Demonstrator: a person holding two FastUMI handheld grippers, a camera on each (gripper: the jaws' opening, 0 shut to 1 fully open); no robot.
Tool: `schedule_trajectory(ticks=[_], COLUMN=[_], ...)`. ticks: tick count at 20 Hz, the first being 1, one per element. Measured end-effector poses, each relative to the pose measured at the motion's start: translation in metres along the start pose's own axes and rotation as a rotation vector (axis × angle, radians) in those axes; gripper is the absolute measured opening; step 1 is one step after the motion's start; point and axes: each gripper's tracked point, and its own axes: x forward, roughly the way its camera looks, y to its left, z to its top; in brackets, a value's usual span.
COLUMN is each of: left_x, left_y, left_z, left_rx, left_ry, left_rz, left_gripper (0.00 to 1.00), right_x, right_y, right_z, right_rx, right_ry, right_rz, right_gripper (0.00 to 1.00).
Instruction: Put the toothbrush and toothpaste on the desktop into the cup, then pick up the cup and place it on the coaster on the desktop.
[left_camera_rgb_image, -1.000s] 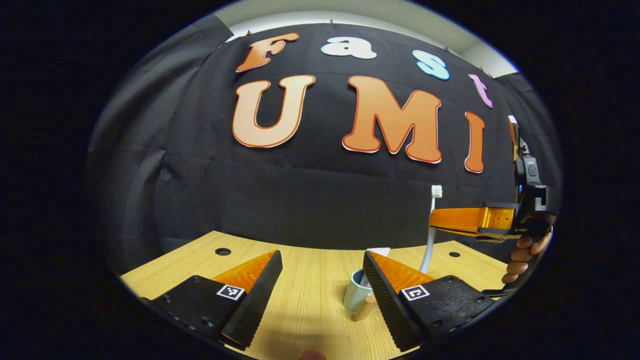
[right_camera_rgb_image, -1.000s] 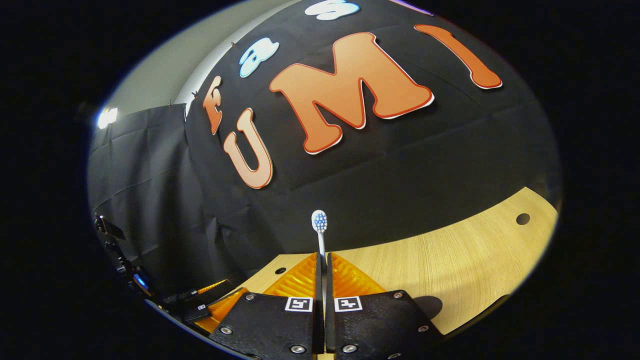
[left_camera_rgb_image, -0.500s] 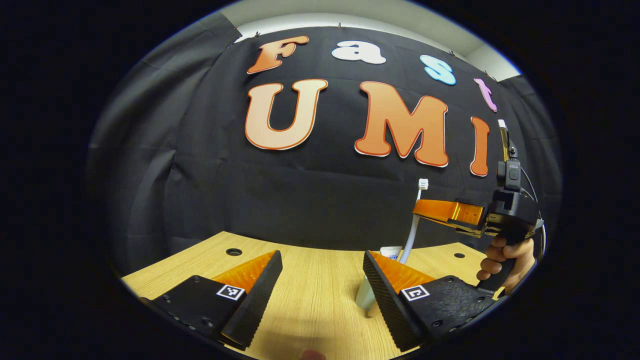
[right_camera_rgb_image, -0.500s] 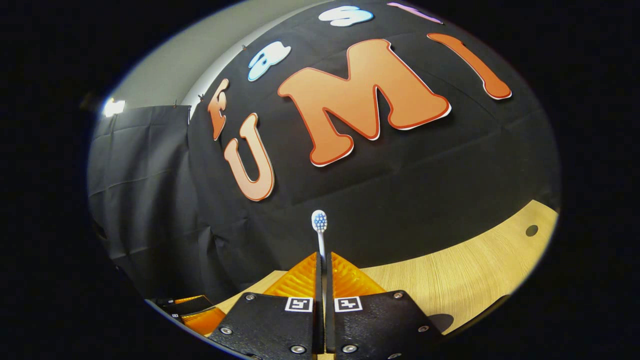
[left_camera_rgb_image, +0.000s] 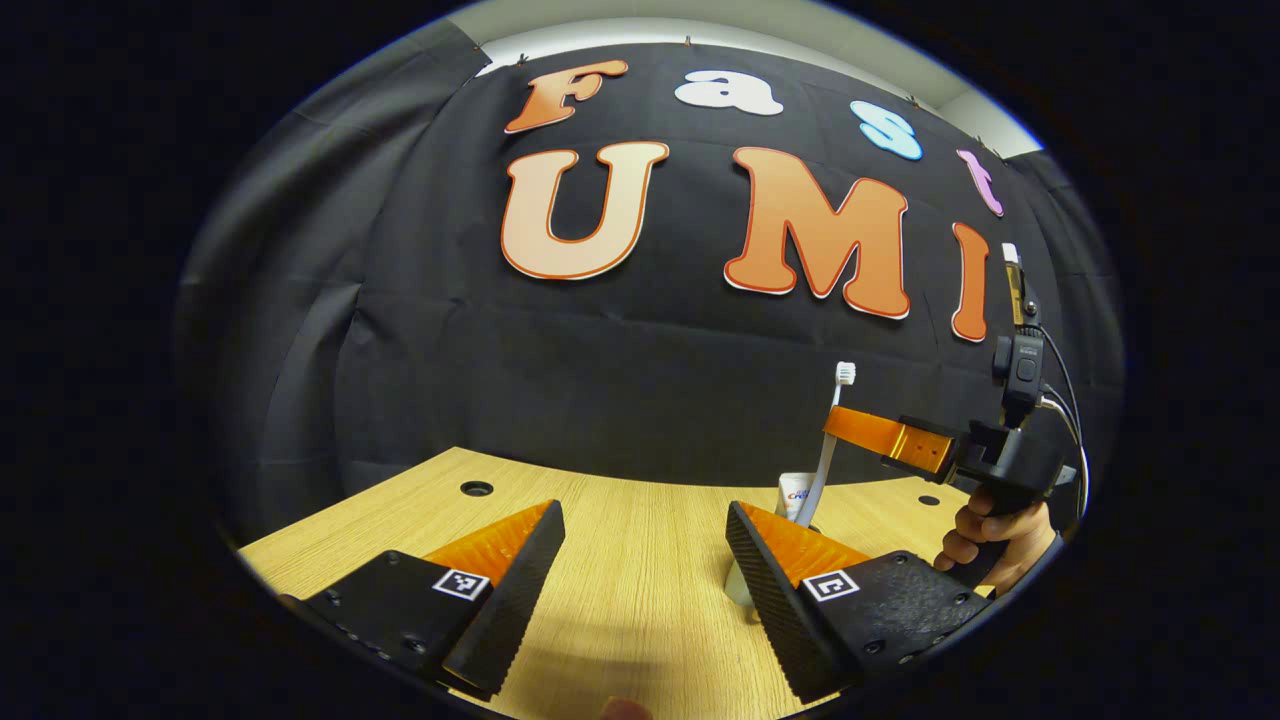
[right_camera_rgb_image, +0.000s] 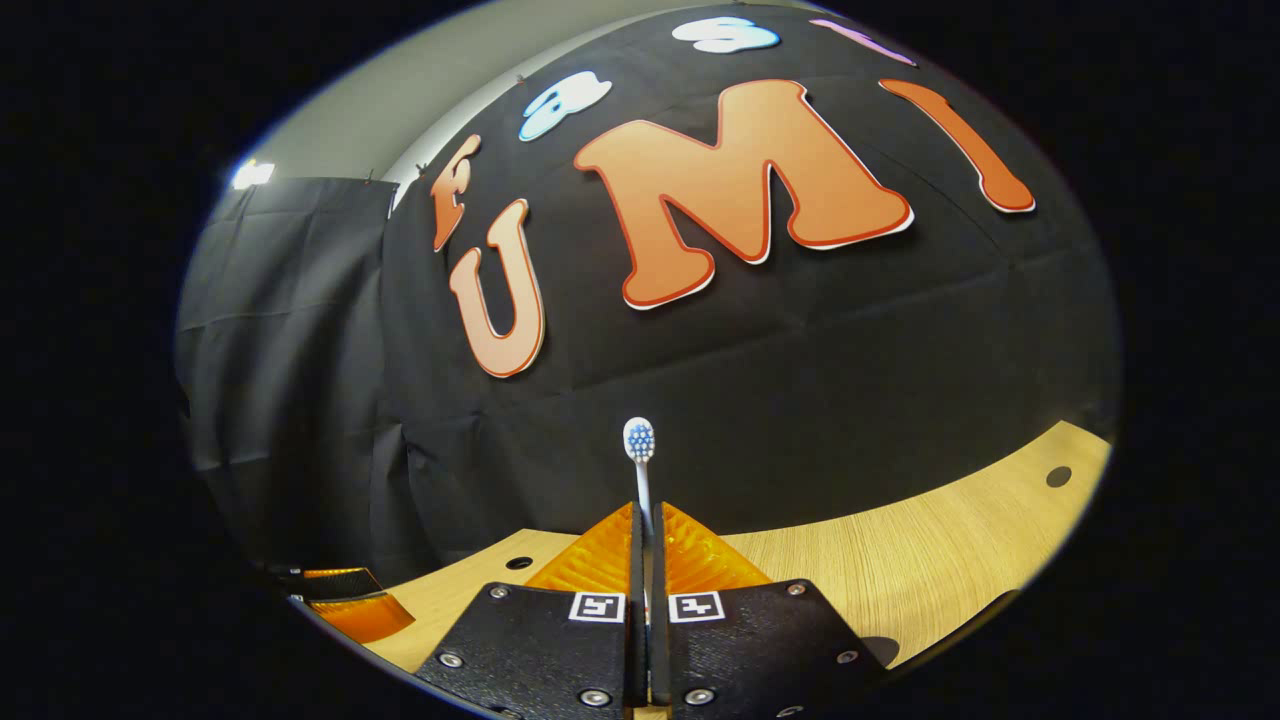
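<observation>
In the left gripper view my left gripper (left_camera_rgb_image: 645, 512) stands open above the wooden desktop (left_camera_rgb_image: 620, 580), nothing between its fingers. A sliver of the pale cup (left_camera_rgb_image: 737, 584) peeks out beside its right finger, which hides the rest. The white toothpaste tube (left_camera_rgb_image: 797, 492) stands upright just behind that finger. Farther right, a hand (left_camera_rgb_image: 985, 540) holds my right gripper (left_camera_rgb_image: 850, 428), shut on the white toothbrush (left_camera_rgb_image: 828, 450), which stands nearly upright, head up, lower end hidden behind the finger. In the right gripper view the right gripper (right_camera_rgb_image: 646, 515) pinches the toothbrush (right_camera_rgb_image: 640, 445), bristles up.
Round cable holes (left_camera_rgb_image: 476, 489) (left_camera_rgb_image: 929, 499) dot the desktop near the back. In the right gripper view the desktop (right_camera_rgb_image: 900, 560) stretches right, with holes (right_camera_rgb_image: 1058, 476) (right_camera_rgb_image: 519, 563), and an orange finger of the left gripper (right_camera_rgb_image: 345, 605) shows at lower left.
The right gripper has carried the toothbrush left and lower, toward the cup. The cup has slid behind the left gripper's right finger, and more of the toothpaste tube shows.
</observation>
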Motion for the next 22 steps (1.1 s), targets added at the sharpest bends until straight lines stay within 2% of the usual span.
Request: schedule_trajectory(ticks=[4, 9, 14, 20, 22], left_x=[-0.003, -0.007, -0.010, -0.009, -0.005], left_y=[-0.002, -0.003, -0.011, -0.035, -0.044], left_z=[-0.007, -0.013, -0.016, -0.021, -0.020], left_rx=[0.014, 0.007, -0.003, -0.002, 0.004], left_ry=[0.017, 0.030, 0.056, 0.102, 0.113], left_rz=[0.005, 0.014, 0.008, -0.028, -0.039], left_gripper=[0.98, 0.98, 0.98, 0.98, 0.97], right_x=[-0.003, -0.009, -0.023, -0.051, -0.062], right_y=[-0.004, -0.009, -0.008, -0.013, -0.022], right_z=[-0.010, -0.025, -0.035, -0.022, -0.018], right_rx=[-0.014, -0.070, -0.121, -0.154, -0.173], right_ry=[-0.032, -0.009, 0.061, 0.110, 0.124], right_rz=[0.001, -0.021, -0.004, 0.007, -0.013], right_gripper=[0.02, 0.02, 0.07, 0.21, 0.32])
